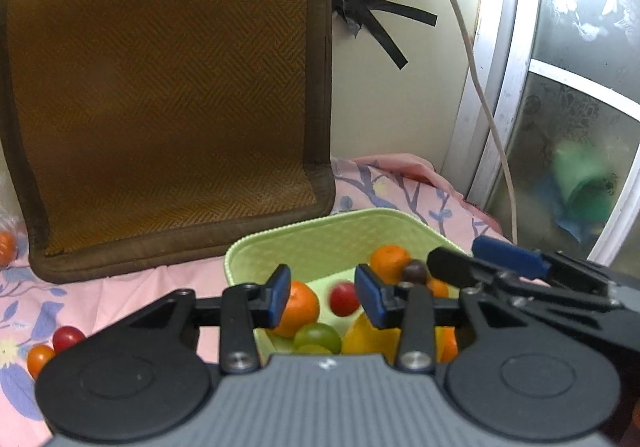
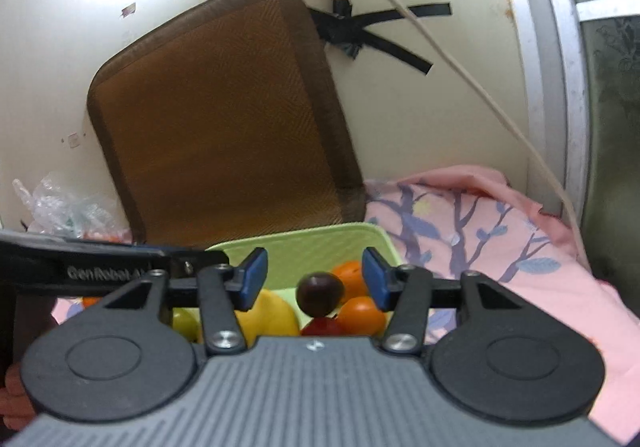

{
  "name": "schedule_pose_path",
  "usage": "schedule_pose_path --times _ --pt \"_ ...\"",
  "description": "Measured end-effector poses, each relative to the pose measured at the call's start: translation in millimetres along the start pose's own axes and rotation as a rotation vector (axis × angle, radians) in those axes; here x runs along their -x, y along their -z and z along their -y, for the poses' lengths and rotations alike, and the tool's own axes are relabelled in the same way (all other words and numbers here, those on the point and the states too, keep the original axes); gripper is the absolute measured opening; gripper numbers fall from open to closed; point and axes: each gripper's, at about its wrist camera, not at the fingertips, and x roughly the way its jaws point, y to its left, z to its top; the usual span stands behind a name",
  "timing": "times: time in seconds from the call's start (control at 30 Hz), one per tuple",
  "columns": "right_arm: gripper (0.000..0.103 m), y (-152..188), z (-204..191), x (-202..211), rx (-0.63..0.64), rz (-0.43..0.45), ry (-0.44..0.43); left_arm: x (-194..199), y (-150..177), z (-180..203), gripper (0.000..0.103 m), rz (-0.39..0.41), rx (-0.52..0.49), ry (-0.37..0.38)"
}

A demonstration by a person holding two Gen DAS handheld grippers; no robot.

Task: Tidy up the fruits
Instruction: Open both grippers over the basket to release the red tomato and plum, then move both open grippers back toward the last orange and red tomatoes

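Fruit fills the green basket (image 1: 320, 235) that sits on the pink flowered cloth (image 1: 120, 287), in front of a brown woven cushion (image 1: 168, 95) leaning on the wall.

From my left wrist camera, my left gripper (image 1: 323, 297) hangs above the basket with its blue pads spread and nothing pinched. A small red tomato (image 1: 343, 298) shows blurred in the gap, touching neither pad. Below it lie a tangerine (image 1: 300, 309) at 8 o'clock, green grapes (image 1: 318, 337) at 6 o'clock and a yellow fruit (image 1: 370, 341) at 5 o'clock. Two more small tomatoes (image 1: 54, 347) lie on the cloth at 9 o'clock, well apart from the basket. My right gripper (image 1: 480, 259) reaches in from 3 o'clock.

From my right wrist camera, my right gripper (image 2: 316, 283) is also spread wide over the basket (image 2: 320, 243). A dark grape (image 2: 320, 293) sits in the gap, clear of both pads. Orange fruit (image 2: 362, 313) lies at 4 o'clock of it, the yellow fruit (image 2: 272, 317) at 8 o'clock.
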Motion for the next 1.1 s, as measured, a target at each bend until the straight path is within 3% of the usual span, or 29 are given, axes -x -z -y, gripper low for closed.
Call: schedule_pose_path --times 0.13,0.33,0.57,0.93,1.1 --pt "0.055 -0.2 5.1 6.9 -0.015 0.030 0.008 16.1 3.3 -1.2 0.037 0.026 0.004 -0.013" --pt "0.055 3.0 9.6 24.6 -0.038 0.093 0.043 58.7 15.9 -9.0 0.037 0.049 0.006 -0.100" --pt "0.055 0.6 -16.0 49.4 -0.026 0.159 -0.022 93.6 38.3 -36.0 0.037 0.022 0.025 -0.217" --pt "0.055 23.9 -94.3 59.1 0.006 0.020 -0.214 121.1 75.7 -91.6 0.039 -0.006 0.106 -0.342" --pt "0.055 35.7 -117.9 57.9 -0.019 -0.030 -0.235 128.7 93.0 -102.3 0.039 -0.004 0.119 -0.348"
